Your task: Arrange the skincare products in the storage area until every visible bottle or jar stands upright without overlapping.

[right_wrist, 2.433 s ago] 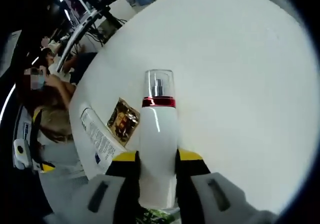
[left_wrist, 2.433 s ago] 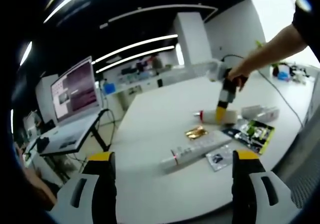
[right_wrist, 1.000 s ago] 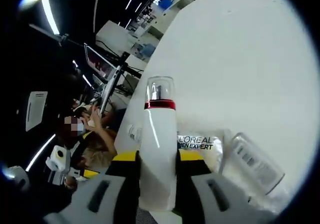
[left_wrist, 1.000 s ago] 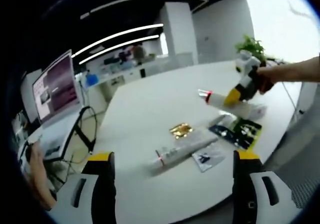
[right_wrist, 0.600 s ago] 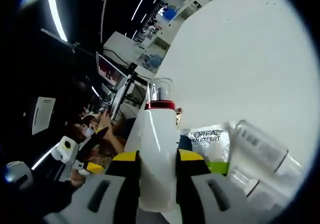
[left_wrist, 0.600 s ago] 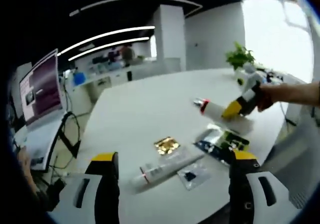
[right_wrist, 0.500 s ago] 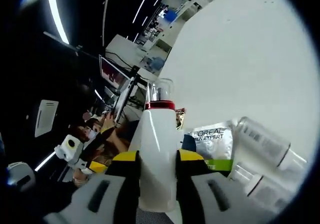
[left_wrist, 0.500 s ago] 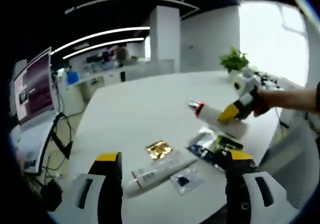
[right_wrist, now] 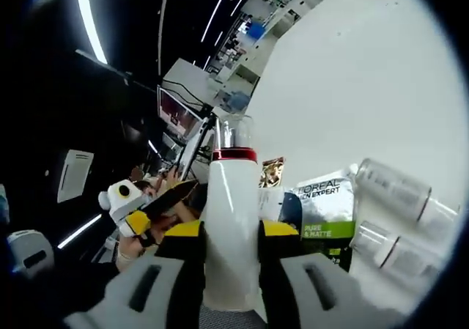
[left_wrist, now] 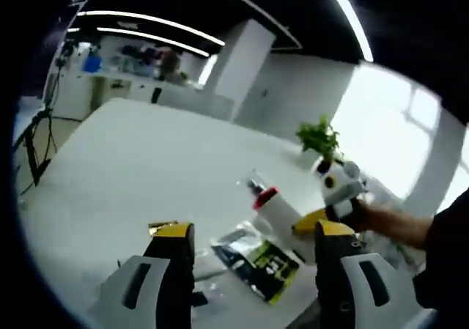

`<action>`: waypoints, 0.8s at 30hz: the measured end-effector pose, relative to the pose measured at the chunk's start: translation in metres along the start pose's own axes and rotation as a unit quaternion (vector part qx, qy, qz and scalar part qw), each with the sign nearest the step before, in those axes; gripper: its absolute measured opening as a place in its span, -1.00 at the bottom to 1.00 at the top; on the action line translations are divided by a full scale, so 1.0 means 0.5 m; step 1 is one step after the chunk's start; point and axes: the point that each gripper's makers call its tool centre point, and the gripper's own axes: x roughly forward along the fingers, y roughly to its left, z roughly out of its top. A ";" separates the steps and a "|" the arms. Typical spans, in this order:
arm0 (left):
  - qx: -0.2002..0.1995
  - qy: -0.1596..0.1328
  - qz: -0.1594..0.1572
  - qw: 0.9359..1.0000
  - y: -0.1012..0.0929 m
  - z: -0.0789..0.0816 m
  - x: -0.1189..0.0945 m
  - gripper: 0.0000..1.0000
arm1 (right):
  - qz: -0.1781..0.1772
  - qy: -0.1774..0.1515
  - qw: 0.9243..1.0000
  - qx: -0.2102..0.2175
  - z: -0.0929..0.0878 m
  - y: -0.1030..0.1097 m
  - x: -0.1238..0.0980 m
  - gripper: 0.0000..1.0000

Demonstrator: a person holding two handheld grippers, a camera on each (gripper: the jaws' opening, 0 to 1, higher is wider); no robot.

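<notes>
Now | right claw [right_wrist: 231, 250] pinching smooth white cylindrical bottle [right_wrist: 231, 219], red-banded, clear-capped | left claw [left_wrist: 248, 252] spread, holding nothing

white bottle [right_wrist: 231, 234] with red band and clear cap; green-and-white sachet [right_wrist: 321, 210]; gold packet [right_wrist: 272, 172]; white table [right_wrist: 352, 87].

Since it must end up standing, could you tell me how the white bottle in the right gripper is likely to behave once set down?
The white bottle is tall and slim, so it probably tips easily. Its round body would likely roll if it fell. The right gripper holds it without visible denting, so it seems stiff.
</notes>
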 end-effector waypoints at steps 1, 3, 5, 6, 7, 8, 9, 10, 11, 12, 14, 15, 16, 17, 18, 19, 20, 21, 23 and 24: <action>-0.008 0.006 0.000 1.000 0.002 -0.003 0.008 0.33 | 0.003 -0.001 1.000 -0.001 -0.001 0.005 0.000 -0.47; -0.014 0.010 -0.009 1.000 -0.002 -0.005 0.025 0.35 | 0.011 -0.002 1.000 -0.001 -0.001 0.015 -0.002 -0.47; -0.028 0.016 -0.025 0.999 -0.013 -0.009 0.037 0.31 | 0.016 -0.006 1.000 -0.002 -0.001 0.025 -0.004 -0.47; -0.034 0.019 -0.029 0.999 -0.016 -0.011 0.046 0.30 | 0.019 -0.007 1.000 -0.005 -0.002 0.031 -0.005 -0.47; -0.025 0.023 -0.035 0.999 -0.024 -0.014 0.052 0.31 | 0.020 -0.008 1.000 -0.008 -0.002 0.035 -0.006 -0.47; -0.012 0.031 -0.045 0.998 -0.033 -0.019 0.060 0.31 | 0.023 -0.007 1.000 -0.011 -0.003 0.040 -0.007 -0.47; -0.016 0.034 -0.052 0.998 -0.038 -0.020 0.066 0.29 | 0.025 -0.006 1.000 -0.012 -0.004 0.042 -0.008 -0.46; -0.024 0.036 -0.065 0.997 -0.047 -0.020 0.072 0.24 | 0.026 -0.005 1.000 -0.015 -0.004 0.045 -0.009 -0.46; -0.032 0.039 -0.086 0.995 -0.061 -0.019 0.078 0.22 | 0.026 -0.003 1.000 -0.017 -0.006 0.047 -0.011 -0.46; -0.041 0.035 -0.094 0.994 -0.066 -0.016 0.084 0.21 | 0.026 -0.003 0.999 -0.021 -0.007 0.049 -0.012 -0.46; -0.049 0.033 -0.101 0.993 -0.071 -0.014 0.097 0.22 | 0.027 -0.001 0.999 -0.025 -0.010 0.054 -0.016 -0.46; -0.053 0.033 -0.105 0.993 -0.074 -0.014 0.103 0.22 | 0.030 -0.002 0.999 -0.027 -0.012 0.057 -0.018 -0.46; -0.065 0.035 -0.107 0.992 -0.072 -0.016 0.111 0.21 | 0.031 -0.003 0.999 -0.027 -0.012 0.059 -0.019 -0.46; -0.069 0.034 -0.109 0.991 -0.070 -0.016 0.117 0.20 | 0.033 -0.003 0.999 -0.027 -0.013 0.061 -0.020 -0.46; -0.086 0.038 -0.116 0.989 -0.070 -0.020 0.124 0.19 | 0.033 -0.004 0.999 -0.028 -0.014 0.062 -0.020 -0.46; -0.095 0.040 -0.119 0.987 -0.072 -0.023 0.127 0.18 | 0.034 -0.004 0.999 -0.030 -0.015 0.063 -0.021 -0.46; -0.097 0.039 -0.131 0.986 -0.077 -0.024 0.131 0.16 | 0.033 -0.003 0.999 -0.030 -0.017 0.062 -0.021 -0.46; -0.104 0.039 -0.138 0.984 -0.081 -0.025 0.132 0.13 | 0.030 -0.003 0.999 -0.033 -0.019 0.060 -0.021 -0.46; -0.119 0.040 -0.149 0.981 -0.083 -0.025 0.136 0.09 | 0.029 0.000 0.999 -0.034 -0.024 0.059 -0.022 -0.46; -0.122 0.040 -0.154 0.980 -0.086 -0.025 0.137 0.06 | 0.029 0.000 0.999 -0.035 -0.026 0.059 -0.023 -0.46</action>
